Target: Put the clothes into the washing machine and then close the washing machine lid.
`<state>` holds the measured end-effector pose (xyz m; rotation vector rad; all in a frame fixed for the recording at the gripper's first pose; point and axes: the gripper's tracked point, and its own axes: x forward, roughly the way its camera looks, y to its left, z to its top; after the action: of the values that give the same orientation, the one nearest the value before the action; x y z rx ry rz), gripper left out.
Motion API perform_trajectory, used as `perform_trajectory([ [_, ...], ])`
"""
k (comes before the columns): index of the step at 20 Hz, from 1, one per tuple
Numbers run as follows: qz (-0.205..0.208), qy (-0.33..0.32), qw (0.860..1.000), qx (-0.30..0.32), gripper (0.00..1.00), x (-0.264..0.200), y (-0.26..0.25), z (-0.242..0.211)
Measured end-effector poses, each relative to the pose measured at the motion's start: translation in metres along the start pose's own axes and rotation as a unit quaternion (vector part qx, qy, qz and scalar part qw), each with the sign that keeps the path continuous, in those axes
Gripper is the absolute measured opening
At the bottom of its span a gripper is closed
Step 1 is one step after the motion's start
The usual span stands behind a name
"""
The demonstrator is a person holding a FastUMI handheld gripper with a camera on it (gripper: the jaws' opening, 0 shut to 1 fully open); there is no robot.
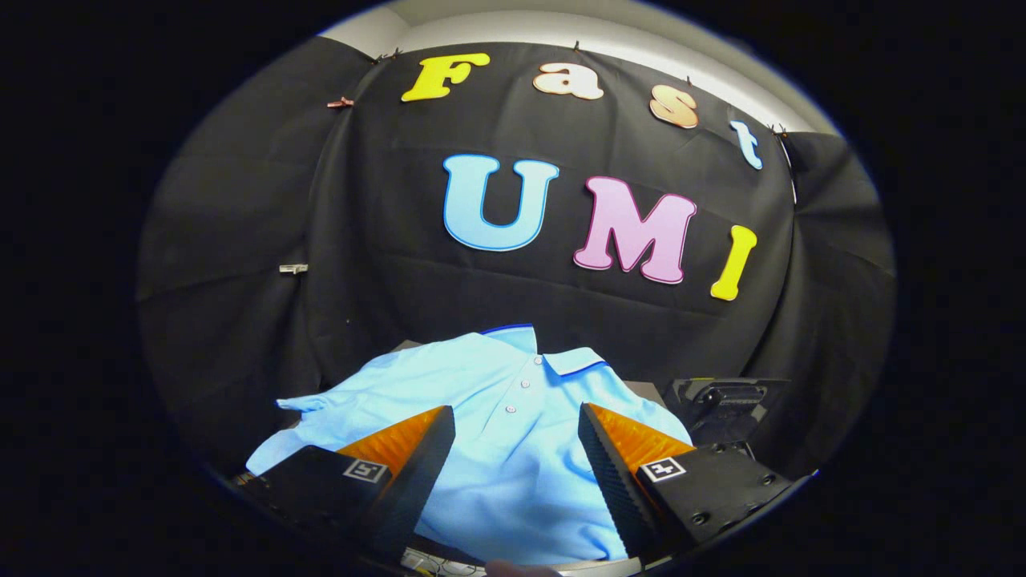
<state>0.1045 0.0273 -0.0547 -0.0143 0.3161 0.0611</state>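
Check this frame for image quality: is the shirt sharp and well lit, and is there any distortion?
Gripper view: the light-blue shirt is sharp and evenly lit, slightly washed out; fisheye bending curves the wall's edges; the open gripper is crisp, and the dark machine beside the shirt is dim.

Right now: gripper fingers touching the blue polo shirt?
Cannot tell. In the gripper view the open gripper frames the shirt; fingers overlap the fabric, but neither contact nor gap shows.

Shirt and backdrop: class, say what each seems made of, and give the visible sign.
Shirt: light blue, probably a soft knit cotton or blend; matte, with loose wrinkles, a collar and small buttons. Backdrop: black woven cloth, matte, hanging in creases. The tongs stand open over the shirt.
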Motion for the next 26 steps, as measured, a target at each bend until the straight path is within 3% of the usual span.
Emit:
perform_trajectory([
  [7,0.007,0.119,0.993,-0.010,0.99,0.035,0.005,-0.040],
  [11,-0.003,0.154,0.987,0.039,0.98,0.053,0.001,-0.049],
  [12,0.009,0.184,0.981,0.059,0.98,0.057,0.007,-0.064],
  [14,0.026,0.177,0.982,0.065,1.00,0.058,0.011,-0.059],
  [16,0.058,0.176,0.982,0.043,0.90,0.060,0.018,-0.059],
  [18,0.108,0.173,0.979,0.012,0.51,0.060,0.031,-0.055],
  [20,0.117,0.178,0.977,0.010,0.12,0.060,0.031,-0.056],
  [23,0.116,0.183,0.976,0.009,0.12,0.057,0.028,-0.052],
  [26,0.119,0.142,0.983,-0.008,0.12,0.048,0.030,-0.032],
])
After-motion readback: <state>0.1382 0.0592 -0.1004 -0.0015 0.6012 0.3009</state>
